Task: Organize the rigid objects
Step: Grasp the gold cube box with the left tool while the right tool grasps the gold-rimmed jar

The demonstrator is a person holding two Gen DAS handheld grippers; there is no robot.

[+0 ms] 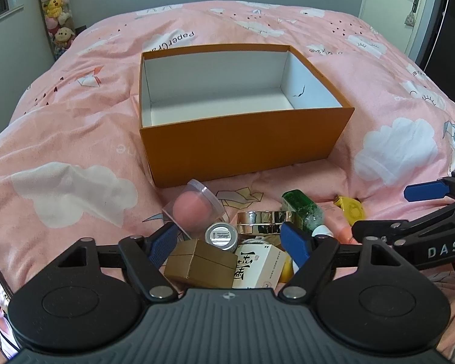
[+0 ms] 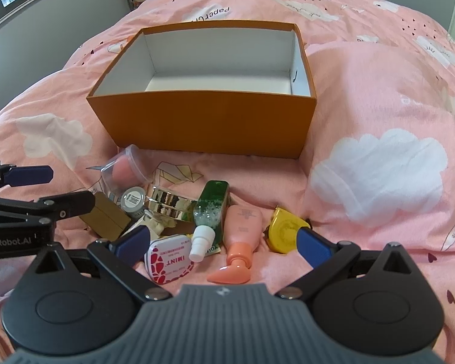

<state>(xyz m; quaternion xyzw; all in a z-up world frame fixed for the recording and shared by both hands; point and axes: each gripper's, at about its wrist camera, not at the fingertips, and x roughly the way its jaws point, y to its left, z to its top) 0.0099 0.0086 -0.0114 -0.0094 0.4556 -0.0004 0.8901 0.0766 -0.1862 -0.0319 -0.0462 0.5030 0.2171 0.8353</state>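
orange box (image 1: pixel 233 142) open; clutter (image 2: pixel 197 218) beside

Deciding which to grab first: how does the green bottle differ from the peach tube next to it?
The green bottle is see-through, with dark green liquid and foam inside; the peach tube is opaque. The bottle ends in a narrow white stepped cap, the tube in a flared peach cap. The bottle's body looks boxy, the tube's flattened. Both lie on the pink bedding, caps toward the camera, outside the orange box.

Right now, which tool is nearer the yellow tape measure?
Right. The right tool has the yellow tape measure just beside one finger. The left tool hangs over the gold box, across the pile.
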